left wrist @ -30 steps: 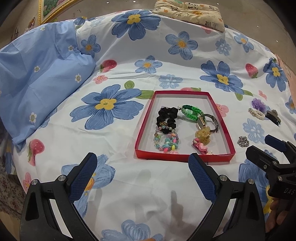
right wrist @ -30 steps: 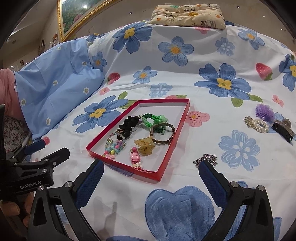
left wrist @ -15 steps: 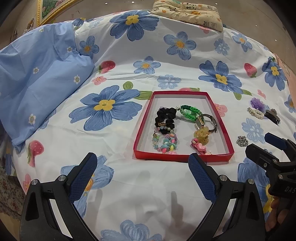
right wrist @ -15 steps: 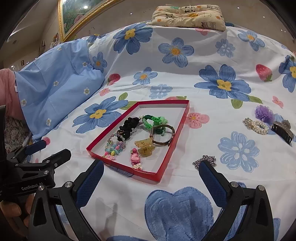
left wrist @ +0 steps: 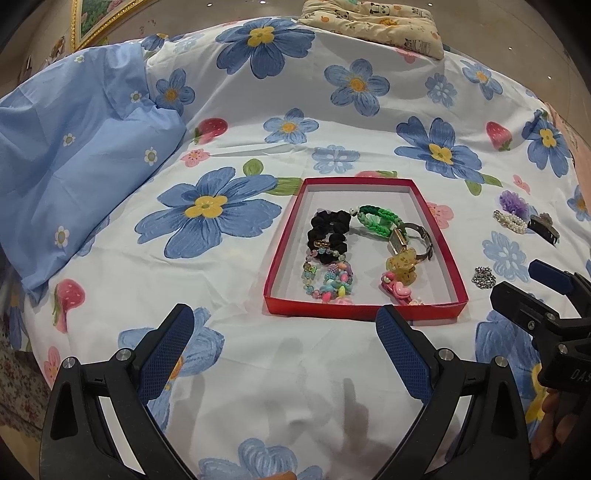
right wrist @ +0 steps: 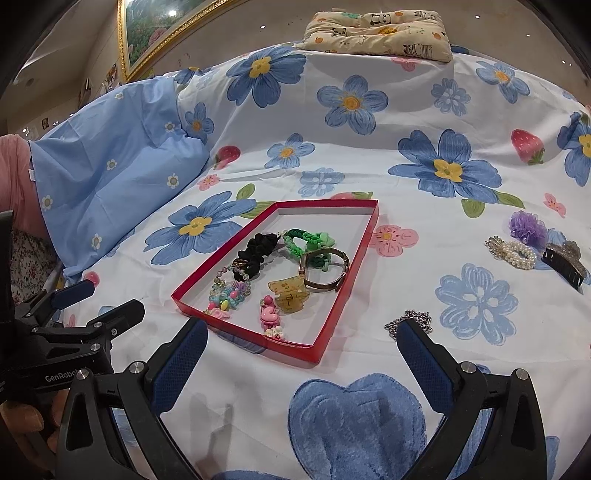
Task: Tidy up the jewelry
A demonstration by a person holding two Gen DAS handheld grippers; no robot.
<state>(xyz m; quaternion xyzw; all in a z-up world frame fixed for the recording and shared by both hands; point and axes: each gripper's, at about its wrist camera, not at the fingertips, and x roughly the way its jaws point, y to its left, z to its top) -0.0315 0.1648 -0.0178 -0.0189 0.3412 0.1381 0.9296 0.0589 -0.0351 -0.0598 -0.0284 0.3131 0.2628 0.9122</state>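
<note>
A red tray (left wrist: 284, 243) (right wrist: 354, 280) lies on the flowered sheet and holds a black scrunchie (left wrist: 330, 229), a green braided band (left wrist: 376, 219), a watch (left wrist: 413, 236), a beaded bracelet (left wrist: 328, 280), an amber claw clip (left wrist: 402, 264) and a pink clip (left wrist: 395, 290). Right of the tray lie a silver chain (right wrist: 408, 320), a pearl piece (right wrist: 511, 251), a purple scrunchie (right wrist: 528, 227) and a dark claw clip (right wrist: 563, 260). My left gripper (left wrist: 284, 345) is open and empty in front of the tray. My right gripper (right wrist: 303, 356) is open and empty near the tray's front right corner, its right finger beside the chain.
A light blue pillow (left wrist: 66, 166) lies at the left. A folded patterned cushion (right wrist: 376, 33) sits at the far edge of the bed. A gold picture frame (right wrist: 155, 40) leans at the back left. The right gripper shows at the right edge of the left wrist view (left wrist: 543, 314).
Both grippers have drifted only slightly; the right one has edged toward the silver chain. Both stay open and no item has moved.
</note>
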